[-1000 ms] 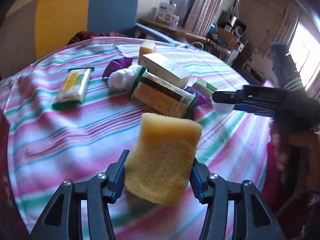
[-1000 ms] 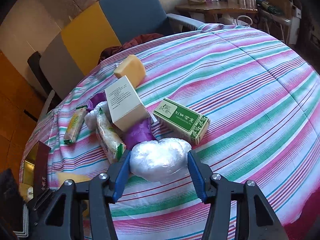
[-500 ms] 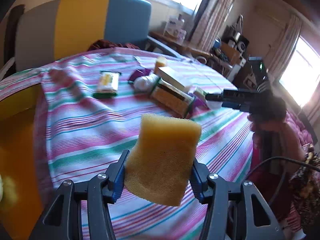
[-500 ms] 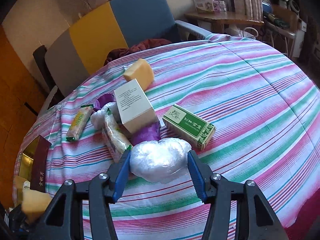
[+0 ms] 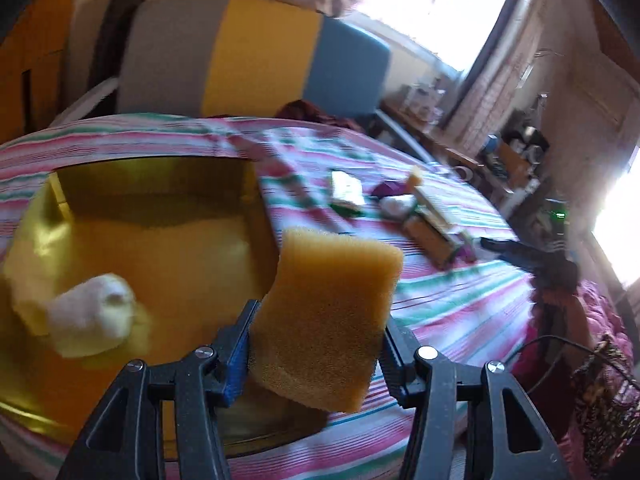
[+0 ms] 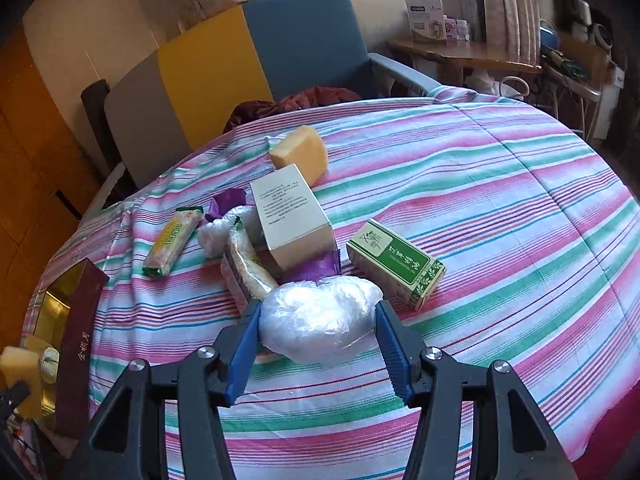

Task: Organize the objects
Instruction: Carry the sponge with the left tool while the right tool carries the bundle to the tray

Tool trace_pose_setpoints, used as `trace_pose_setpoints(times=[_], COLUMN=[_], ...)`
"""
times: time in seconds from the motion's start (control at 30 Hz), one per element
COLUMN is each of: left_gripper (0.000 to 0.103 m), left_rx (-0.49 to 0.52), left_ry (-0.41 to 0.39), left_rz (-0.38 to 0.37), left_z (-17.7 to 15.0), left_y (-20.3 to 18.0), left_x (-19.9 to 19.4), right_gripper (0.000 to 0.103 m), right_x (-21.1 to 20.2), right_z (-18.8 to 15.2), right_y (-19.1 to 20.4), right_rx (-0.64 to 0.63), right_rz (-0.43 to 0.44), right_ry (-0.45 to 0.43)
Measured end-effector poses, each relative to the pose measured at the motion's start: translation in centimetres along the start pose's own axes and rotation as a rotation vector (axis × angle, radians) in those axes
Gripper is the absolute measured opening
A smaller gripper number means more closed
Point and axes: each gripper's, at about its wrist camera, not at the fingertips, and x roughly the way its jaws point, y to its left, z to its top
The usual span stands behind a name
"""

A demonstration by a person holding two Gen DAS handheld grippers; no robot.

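Tablecloth (image 6: 500,208) striped, chair (image 6: 248,60) behind | left claw (image 5: 316,344) clamps sponge (image 5: 328,320) | right claw (image 6: 318,340) clamps plastic bundle (image 6: 320,318)

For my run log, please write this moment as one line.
left gripper: shut on sponge, beside gold box | right gripper: shut on plastic bundle | table: items remain

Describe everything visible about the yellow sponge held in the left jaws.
The yellow sponge is a thick rectangular block of coarse, open-pored foam, golden yellow, with a rough fibrous top edge. It stands nearly upright, tilted slightly, pinched on its two sides by the left gripper, whose blue-padded jaws press into it. It hangs in the air above the near right edge of the open gold box and touches nothing else.
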Motion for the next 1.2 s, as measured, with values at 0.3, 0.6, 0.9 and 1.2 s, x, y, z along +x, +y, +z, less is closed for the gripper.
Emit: trace_pose_setpoints(times=[0.3,0.6,0.9,1.2], left_gripper=[0.055,0.056,0.07,0.076], left_rx=[-0.083,-0.076,-0.037,-0.006], left_ry=[0.148,0.279,0.266,0.222], left_rz=[0.109,0.163,0.173,0.174], left_z=[-1.3,-2.9,-3.8,-1.6], left_y=[6.5,9.8,11.1,11.1], left_x=[0.6,1.3,-0.3,-3.9], right_gripper=[0.057,0.057,0.057,0.057], right_x=[0.1,-3.3,-5.2,-3.3], right_z=[-0.1,0.2,-2.7,-8.9], right_y=[0.4,3.3,10.5,23.9], right_rx=[-0.018,-0.149,-0.231,-0.412], right_rz=[-0.005,0.019,0.142,0.383], right_ry=[0.001,-0.176,-0.186,-0.046])
